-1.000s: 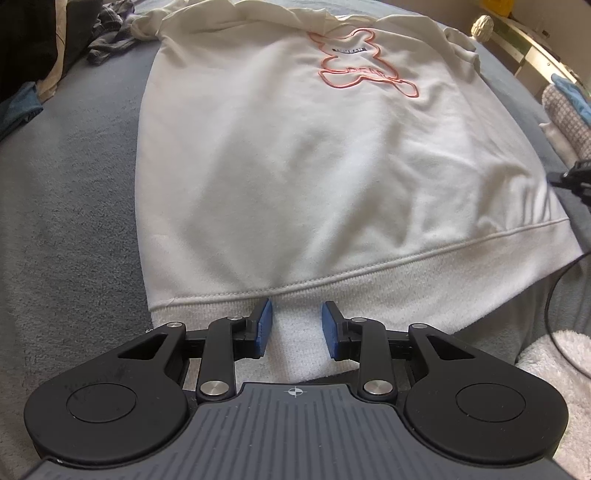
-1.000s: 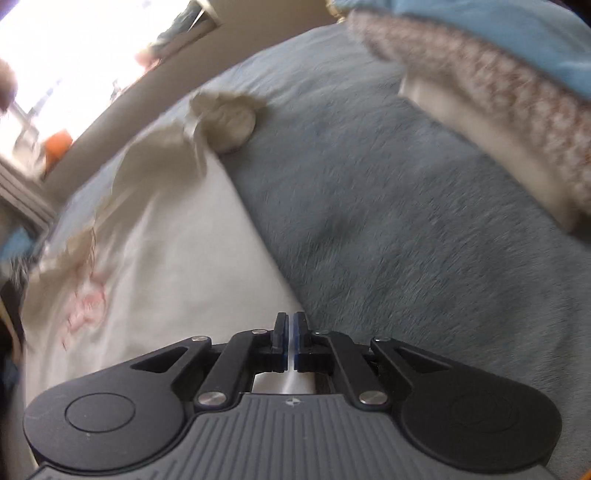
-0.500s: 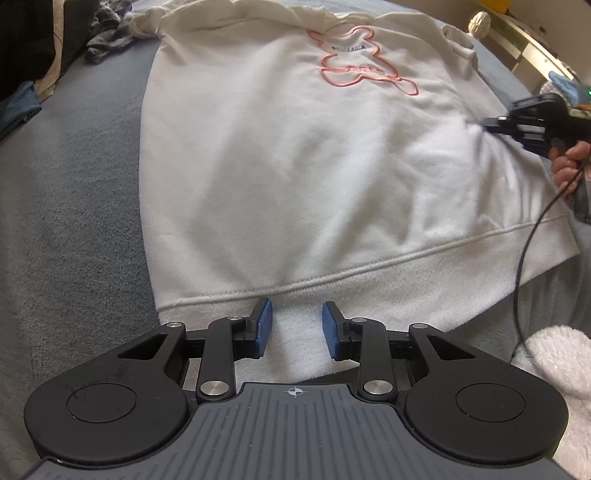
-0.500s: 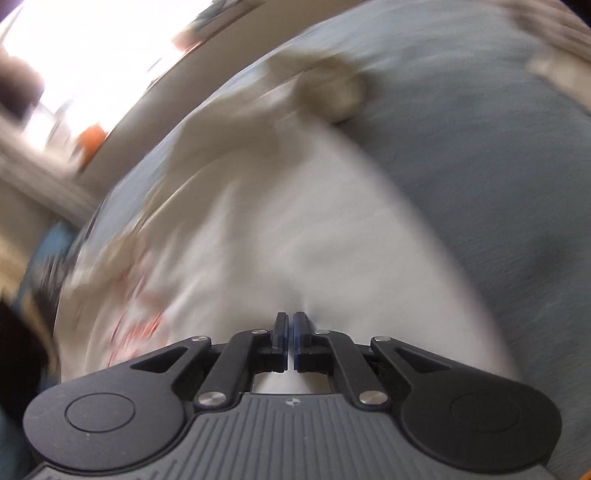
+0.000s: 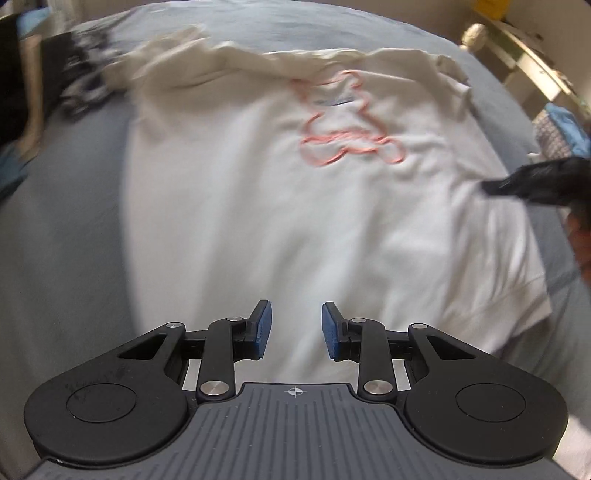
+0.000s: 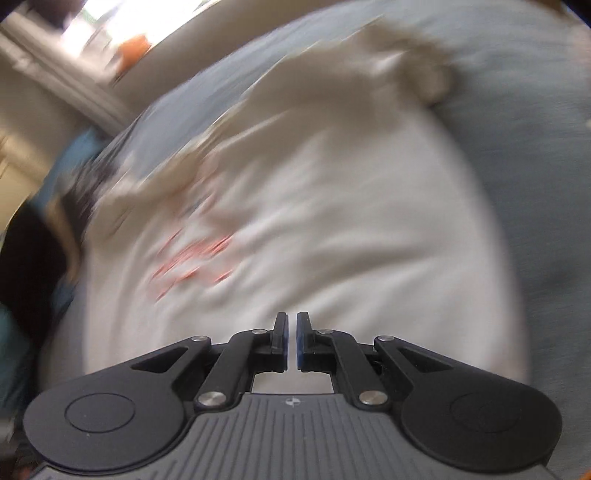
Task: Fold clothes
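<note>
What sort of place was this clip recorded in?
Most likely a bedroom. A cream sweatshirt lies spread on a soft grey-blue blanket like a bed cover. More clothes are heaped at the far left, and a pale curved frame with a knob looks like a bed end.

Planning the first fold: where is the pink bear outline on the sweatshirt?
In the left wrist view the pink bear outline sits on the upper chest of the white sweatshirt, far from the left gripper, toward the collar.

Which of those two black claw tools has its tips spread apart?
The left gripper: a clear gap shows between its blue pads. The right gripper is pinched shut.
</note>
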### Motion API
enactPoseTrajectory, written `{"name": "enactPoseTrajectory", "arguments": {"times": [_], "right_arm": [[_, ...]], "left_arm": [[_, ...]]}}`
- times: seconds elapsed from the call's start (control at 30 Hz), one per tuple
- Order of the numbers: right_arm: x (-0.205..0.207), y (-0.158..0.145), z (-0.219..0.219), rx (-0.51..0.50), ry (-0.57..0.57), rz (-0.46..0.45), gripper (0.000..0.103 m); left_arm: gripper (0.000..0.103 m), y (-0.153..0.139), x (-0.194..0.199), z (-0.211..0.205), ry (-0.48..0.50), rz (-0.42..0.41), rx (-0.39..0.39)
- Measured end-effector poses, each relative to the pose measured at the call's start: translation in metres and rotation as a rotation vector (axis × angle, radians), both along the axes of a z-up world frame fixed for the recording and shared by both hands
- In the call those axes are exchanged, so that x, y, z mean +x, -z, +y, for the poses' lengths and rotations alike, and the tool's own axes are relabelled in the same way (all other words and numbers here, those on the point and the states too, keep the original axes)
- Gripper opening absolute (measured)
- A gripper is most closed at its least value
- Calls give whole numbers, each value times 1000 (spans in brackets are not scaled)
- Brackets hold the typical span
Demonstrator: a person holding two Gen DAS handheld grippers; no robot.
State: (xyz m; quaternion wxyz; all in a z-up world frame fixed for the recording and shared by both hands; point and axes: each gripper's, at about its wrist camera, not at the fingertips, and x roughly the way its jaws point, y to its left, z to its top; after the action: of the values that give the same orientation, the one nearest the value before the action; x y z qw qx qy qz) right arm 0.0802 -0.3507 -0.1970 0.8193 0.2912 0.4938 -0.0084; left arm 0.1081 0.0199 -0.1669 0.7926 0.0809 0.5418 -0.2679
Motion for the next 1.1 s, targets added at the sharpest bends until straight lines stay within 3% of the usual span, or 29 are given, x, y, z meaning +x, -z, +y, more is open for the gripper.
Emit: {"name": "enactPoseTrajectory", "arguments": {"times": [0.13,0.3,0.53,0.6,0.67,0.87,1.0,1.1], "right_arm": [[29,2,60,-12,-184,-15,4],[52,1,121,-72,-384,-49,4],[50,2,155,-175,-554,-37,4],[42,10,149,-247,-588,-4,2],[27,14,128,-255,-580,7,1],[-21,2,75,-411,-606,98,1],[-29,-4,57,-468,-624,166,1],[-9,-17,62,-461,-614,85,2]], "left_arm": [[28,19,23,-37,40,-10,63],[28,42,43,-35,24,-31,176],[29,46,54,-14,-28,-5,137],[29,47,57,-14,-27,3,134],[29,47,60,-11,-37,19,120],[29,49,65,-10,-38,39,111],[29,49,66,-11,-41,47,124],[29,50,65,-13,-42,47,142]]}}
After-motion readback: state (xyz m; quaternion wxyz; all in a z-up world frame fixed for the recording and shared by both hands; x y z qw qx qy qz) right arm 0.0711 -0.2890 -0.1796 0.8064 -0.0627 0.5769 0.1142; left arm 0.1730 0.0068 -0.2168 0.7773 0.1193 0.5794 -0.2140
